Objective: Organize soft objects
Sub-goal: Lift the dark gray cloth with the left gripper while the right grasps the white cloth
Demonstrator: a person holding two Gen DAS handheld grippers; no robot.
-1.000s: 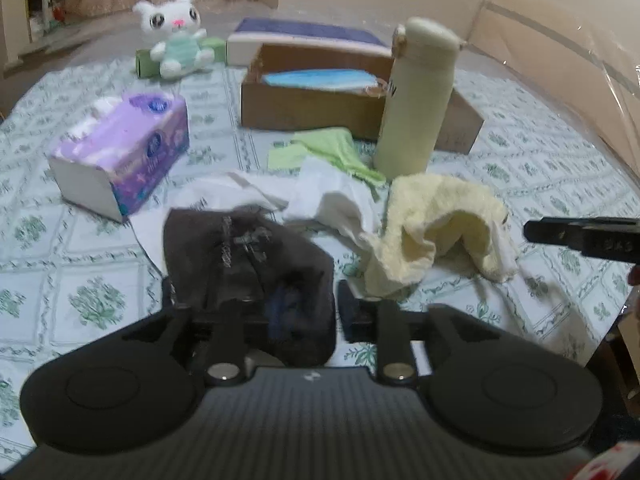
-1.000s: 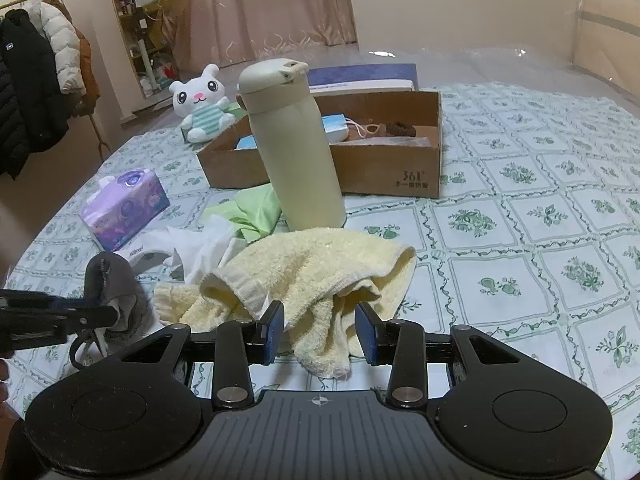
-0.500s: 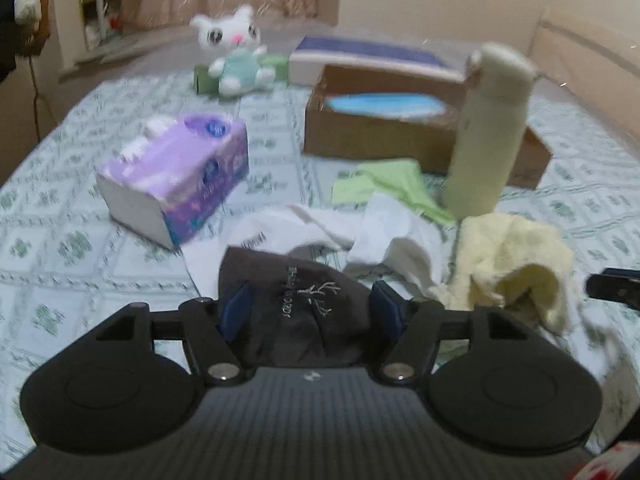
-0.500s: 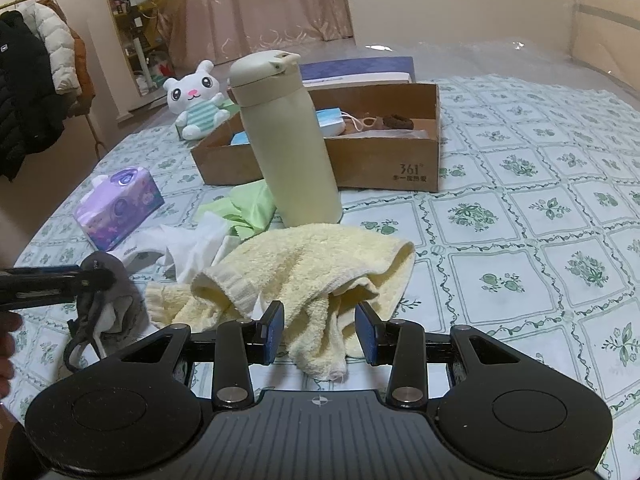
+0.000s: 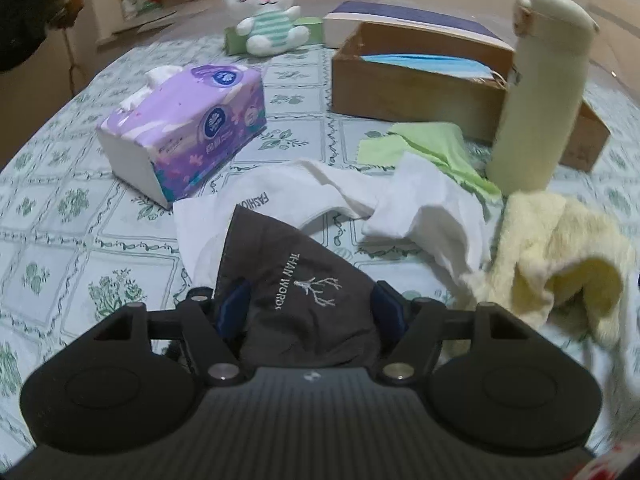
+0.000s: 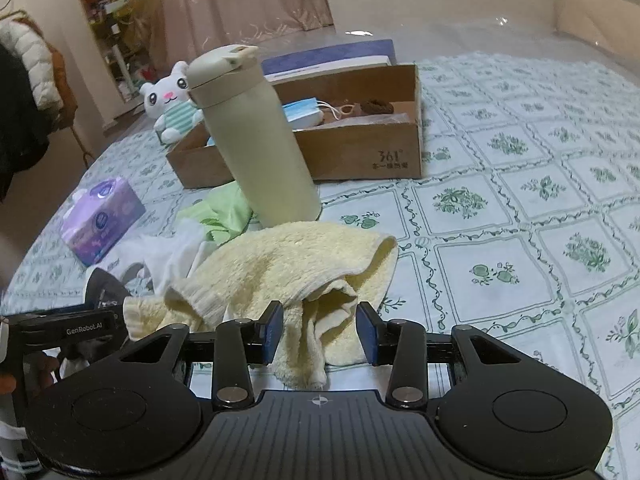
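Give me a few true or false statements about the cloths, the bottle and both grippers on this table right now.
1. The left gripper has the dark grey cloth between its open fingers. True.
2. The cream bottle lies on its side. False: it stands upright.
3. The right gripper is shut on the yellow towel. False: its fingers are open, towel edge between them.
4. The cardboard box holds a blue face mask. True.
5. The tissue pack is green. False: it is purple.

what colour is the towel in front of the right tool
Pale yellow towel, fluffy terry, seen best in the right wrist view.
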